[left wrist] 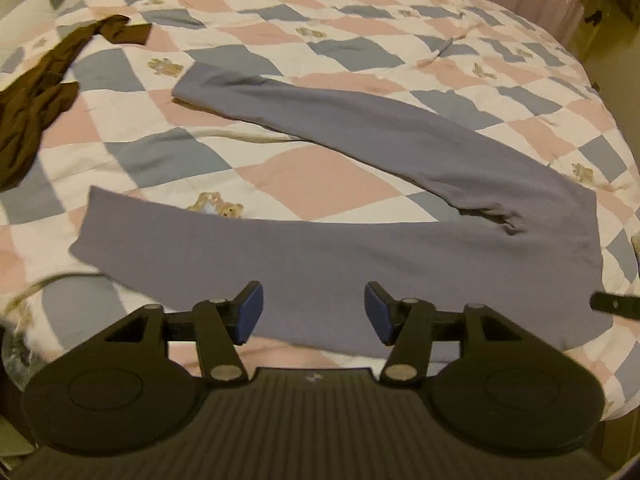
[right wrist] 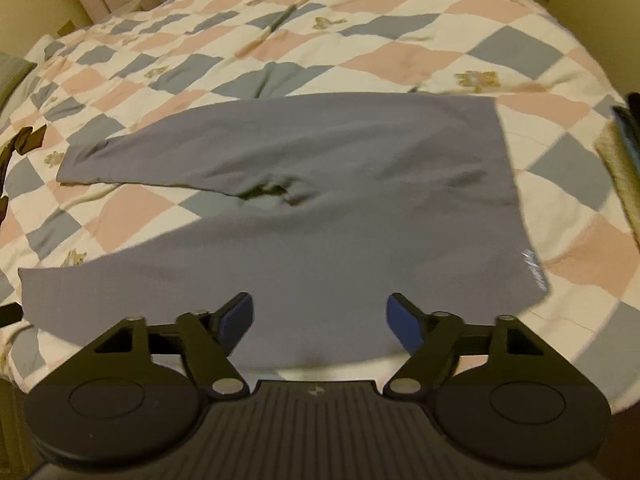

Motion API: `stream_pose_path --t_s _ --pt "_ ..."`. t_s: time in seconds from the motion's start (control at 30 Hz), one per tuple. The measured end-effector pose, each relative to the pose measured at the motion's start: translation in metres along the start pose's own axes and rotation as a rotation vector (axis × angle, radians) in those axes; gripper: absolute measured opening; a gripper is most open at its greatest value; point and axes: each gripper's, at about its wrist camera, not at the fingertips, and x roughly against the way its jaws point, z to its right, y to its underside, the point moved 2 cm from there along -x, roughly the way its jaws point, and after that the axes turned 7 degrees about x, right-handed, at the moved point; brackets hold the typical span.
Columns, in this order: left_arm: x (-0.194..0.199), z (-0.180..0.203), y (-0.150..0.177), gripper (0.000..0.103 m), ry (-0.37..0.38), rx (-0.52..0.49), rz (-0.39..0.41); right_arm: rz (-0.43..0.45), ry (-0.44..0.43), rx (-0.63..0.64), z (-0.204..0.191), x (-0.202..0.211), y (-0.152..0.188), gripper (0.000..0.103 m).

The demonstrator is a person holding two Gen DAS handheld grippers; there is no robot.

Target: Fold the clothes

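Both claws released, empty: left gripper (left wrist: 313, 316), right gripper (right wrist: 320, 320) hover at the bed's near edge. Grey leggings (left wrist: 360, 252) lie flat on the quilt (left wrist: 320, 20), legs splayed. Thin, limp, stretchy; pinch near leg hem (left wrist: 86, 224) and waistband (right wrist: 516, 200).

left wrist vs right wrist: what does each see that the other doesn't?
Only the left wrist view: the left gripper, open, and most of a brown garment crumpled at the far left of the quilt.

Only the right wrist view: the right gripper, open, and a small white logo near the waist edge of the leggings.

Both: the grey leggings lying flat on the checked quilt, legs spread apart toward the left, with neither gripper holding anything.
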Motion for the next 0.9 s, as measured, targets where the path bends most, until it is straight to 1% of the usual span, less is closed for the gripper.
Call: stream_pose_path --t_s 0.07,0.2,0.27,0.4,0.47,0.53,0.63,0.77,0.9 --pt "0.018 0.009 0.005 0.06 -0.022 -0.012 0.016 0.005 -0.001 -0.022 0.004 0.015 0.008 0.081" --pt "0.048 0.02 0.006 0.064 -0.006 -0.034 0.067 0.023 -0.008 -0.06 0.001 0.04 0.021 0.085" --pt "0.062 0.025 0.006 0.067 0.002 -0.058 0.095 0.035 -0.006 -0.069 -0.006 0.05 0.027 0.088" --pt "0.089 0.027 0.007 0.068 0.011 -0.109 0.138 0.064 -0.003 -0.099 -0.026 0.068 0.037 0.091" --pt "0.103 0.021 0.009 0.074 0.008 -0.132 0.157 0.075 -0.008 -0.125 -0.038 0.076 0.044 0.094" --pt "0.113 0.012 0.014 0.078 0.007 -0.147 0.166 0.064 -0.011 -0.159 -0.05 0.083 0.052 0.095" --pt "0.127 -0.005 0.022 0.078 0.004 -0.176 0.177 0.075 0.005 -0.182 -0.068 0.093 0.067 0.096" --pt "0.14 -0.032 0.036 0.079 0.004 -0.208 0.175 0.093 0.052 -0.183 -0.094 0.106 0.096 0.097" --pt "0.15 -0.059 0.049 0.08 0.022 -0.222 0.174 0.104 0.079 -0.202 -0.114 0.119 0.125 0.097"
